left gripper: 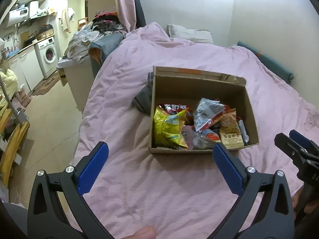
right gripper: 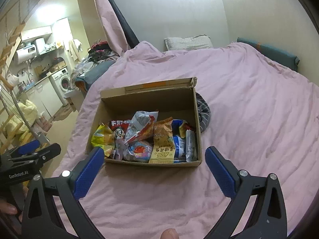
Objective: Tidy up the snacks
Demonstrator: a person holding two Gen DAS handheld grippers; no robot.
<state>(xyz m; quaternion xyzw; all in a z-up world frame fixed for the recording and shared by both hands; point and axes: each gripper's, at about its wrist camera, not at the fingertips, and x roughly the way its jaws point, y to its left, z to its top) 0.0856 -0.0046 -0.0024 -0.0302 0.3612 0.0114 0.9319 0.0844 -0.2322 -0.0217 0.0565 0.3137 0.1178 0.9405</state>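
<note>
Nearest of all, the left tongs (left gripper: 160, 153) hang over the pink duvet (left gripper: 151, 189) with their blue-padded fingers spread wide and nothing between them. The right tongs (right gripper: 154, 157) are likewise released and empty, hovering just short of the box's near wall. Each pair shows at the edge of the other's view, so the two sit side by side above the near part of the bed.

Just beyond them an open cardboard box (right gripper: 111, 107) rests on the duvet, its far flap standing up. The snacks lie inside it, heaped loosely toward the near wall. At the left end sits a yellow chip bag (left gripper: 167, 128), with a red packet (right gripper: 119, 125) bearing a cartoon face just behind it. In the middle a silver and red bag (right gripper: 140, 128) leans tilted on top of the heap, and beside it an orange and cream peanut bag (right gripper: 163, 143) stands against the near wall. A blue and white packet (right gripper: 179, 145) and a narrow silver stick pack (right gripper: 190, 143) fill the right end.

Touching the box's far side corner, a grey striped garment (right gripper: 203, 111) lies crumpled on the duvet. Farther off a pale pillow (right gripper: 187, 42) sits by the wall, and a teal cushion (right gripper: 267, 52) lies along the right wall. Far left, past a pile of clothes (left gripper: 105, 23), a washing machine (left gripper: 48, 54) stands under a kitchen counter.
</note>
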